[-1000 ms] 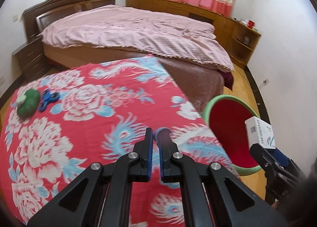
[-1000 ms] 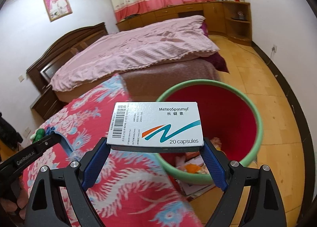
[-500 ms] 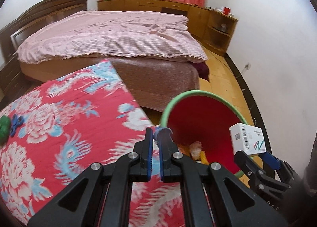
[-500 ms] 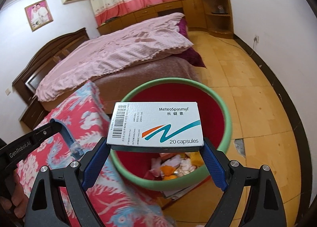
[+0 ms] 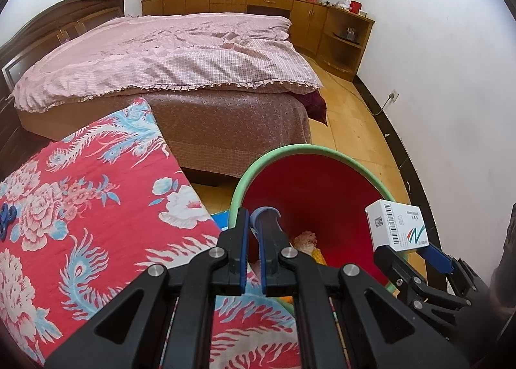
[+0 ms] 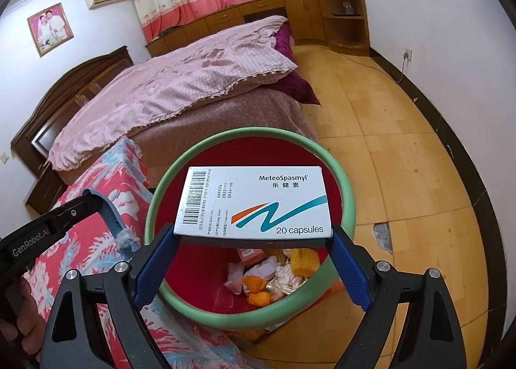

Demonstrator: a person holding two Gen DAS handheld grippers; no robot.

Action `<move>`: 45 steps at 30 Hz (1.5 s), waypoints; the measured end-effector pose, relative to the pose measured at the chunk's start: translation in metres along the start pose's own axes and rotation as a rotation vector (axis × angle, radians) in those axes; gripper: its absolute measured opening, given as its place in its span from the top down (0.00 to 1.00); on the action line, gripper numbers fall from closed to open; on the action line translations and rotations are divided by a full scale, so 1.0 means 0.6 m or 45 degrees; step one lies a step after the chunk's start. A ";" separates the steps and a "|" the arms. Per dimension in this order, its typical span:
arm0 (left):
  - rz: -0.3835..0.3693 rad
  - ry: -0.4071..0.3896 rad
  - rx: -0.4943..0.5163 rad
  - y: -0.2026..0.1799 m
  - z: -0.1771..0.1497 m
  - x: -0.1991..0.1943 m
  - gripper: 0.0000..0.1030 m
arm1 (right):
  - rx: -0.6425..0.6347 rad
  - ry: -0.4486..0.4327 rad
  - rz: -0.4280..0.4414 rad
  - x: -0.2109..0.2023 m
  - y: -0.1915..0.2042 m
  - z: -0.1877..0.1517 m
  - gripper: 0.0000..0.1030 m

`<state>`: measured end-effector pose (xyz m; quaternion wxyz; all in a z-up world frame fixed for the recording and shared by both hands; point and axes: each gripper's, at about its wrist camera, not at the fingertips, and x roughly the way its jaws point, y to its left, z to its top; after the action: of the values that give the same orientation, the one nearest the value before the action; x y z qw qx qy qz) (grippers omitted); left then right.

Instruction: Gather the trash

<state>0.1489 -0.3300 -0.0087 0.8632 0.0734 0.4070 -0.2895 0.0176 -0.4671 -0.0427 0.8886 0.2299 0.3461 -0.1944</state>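
Right tongs [image 6: 253, 237] clamp the medicine box [image 6: 254, 201] by its ends, over the red bin [image 6: 346, 185] mouth. Left tongs [image 5: 254, 240] closed, empty, at the bin's left rim. Drop step: next, open right tongs and release.

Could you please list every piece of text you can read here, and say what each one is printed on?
"MeteoSpasmyl" – medicine box
"乐健素" – same box
"20 capsules" – same box
"GenRobot.AI" – side of the left gripper
Barcode digits and the small sideways print on the box: too small to read reliably.
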 end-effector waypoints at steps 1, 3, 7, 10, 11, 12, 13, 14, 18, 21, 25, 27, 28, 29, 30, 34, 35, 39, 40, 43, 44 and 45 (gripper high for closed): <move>0.000 0.003 0.000 0.000 0.001 0.004 0.96 | -0.002 0.002 0.001 0.001 -0.001 0.000 0.11; 0.000 0.010 -0.003 -0.001 0.003 0.011 0.96 | -0.010 0.008 0.006 0.005 -0.002 0.001 0.11; -0.002 0.016 0.000 -0.004 0.005 0.019 0.96 | -0.015 0.010 0.006 0.009 -0.003 0.002 0.10; -0.005 0.020 0.001 -0.006 0.007 0.026 0.96 | -0.026 0.013 0.006 0.012 -0.005 0.005 0.10; -0.006 0.023 0.001 -0.007 0.007 0.029 0.96 | -0.029 0.011 0.005 0.012 -0.006 0.005 0.10; -0.007 0.026 0.002 -0.009 0.008 0.031 0.96 | -0.033 0.007 0.002 0.012 -0.007 0.005 0.10; -0.008 0.029 0.002 -0.009 0.008 0.034 0.96 | -0.036 0.004 0.001 0.012 -0.008 0.006 0.10; -0.009 0.033 0.004 -0.011 0.008 0.037 0.96 | -0.037 0.001 0.001 0.011 -0.010 0.006 0.10; -0.018 0.047 0.011 -0.017 0.007 0.046 0.96 | -0.023 -0.006 -0.002 0.010 -0.020 0.009 0.10; -0.022 0.057 0.019 -0.023 0.006 0.052 0.96 | -0.011 -0.013 -0.006 0.007 -0.028 0.011 0.10; -0.037 0.070 0.026 -0.028 0.007 0.061 0.96 | 0.007 -0.022 -0.017 0.002 -0.039 0.012 0.10; -0.044 0.080 0.025 -0.030 0.007 0.065 0.96 | 0.025 -0.027 -0.024 -0.001 -0.047 0.014 0.10; -0.046 0.081 0.024 -0.030 0.007 0.066 0.96 | 0.034 -0.031 -0.027 -0.002 -0.051 0.015 0.10; -0.051 0.083 0.023 -0.031 0.007 0.067 0.96 | 0.039 -0.033 -0.031 -0.003 -0.053 0.016 0.10; -0.060 0.090 0.021 -0.033 0.007 0.069 0.95 | 0.045 -0.036 -0.034 -0.003 -0.055 0.017 0.10; -0.059 0.098 0.013 -0.037 0.006 0.068 0.75 | 0.056 -0.041 -0.039 -0.007 -0.063 0.021 0.10; -0.054 0.096 0.013 -0.037 0.005 0.067 0.75 | 0.056 -0.040 -0.039 -0.007 -0.063 0.021 0.10; -0.041 0.104 0.005 -0.037 0.004 0.065 0.74 | 0.049 -0.040 -0.035 -0.010 -0.062 0.020 0.10; -0.034 0.105 0.000 -0.036 0.002 0.063 0.72 | 0.050 -0.040 -0.033 -0.011 -0.062 0.020 0.10; -0.015 0.105 -0.010 -0.032 -0.002 0.057 0.68 | 0.047 -0.042 -0.030 -0.013 -0.059 0.019 0.10; -0.011 0.107 -0.011 -0.030 -0.003 0.055 0.67 | 0.046 -0.042 -0.028 -0.014 -0.058 0.019 0.10; -0.005 0.110 -0.015 -0.028 -0.007 0.052 0.66 | 0.046 -0.042 -0.027 -0.015 -0.057 0.019 0.10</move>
<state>0.1523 -0.3558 -0.0327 0.8447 0.0801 0.4457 -0.2854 -0.0001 -0.4997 -0.0384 0.8879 0.2389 0.3300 -0.2136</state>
